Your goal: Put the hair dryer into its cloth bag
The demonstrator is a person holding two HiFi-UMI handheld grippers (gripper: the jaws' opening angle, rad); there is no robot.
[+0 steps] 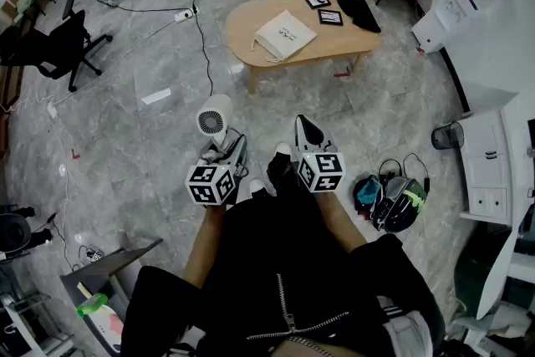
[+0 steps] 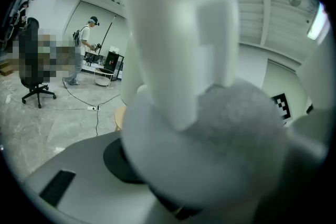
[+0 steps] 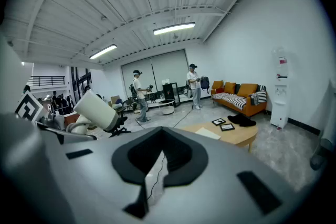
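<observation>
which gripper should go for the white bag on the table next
Right, probably. The right gripper is empty with jaws together; the left gripper is shut on the dryer. The white bag lies on the table ahead, untouched.

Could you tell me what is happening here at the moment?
A person stands back from the low wooden table with a gripper in each hand. The left gripper holds a white hair dryer in the air; the right gripper is shut and empty. The cloth bag lies on the table, the dryer not yet in it.
</observation>
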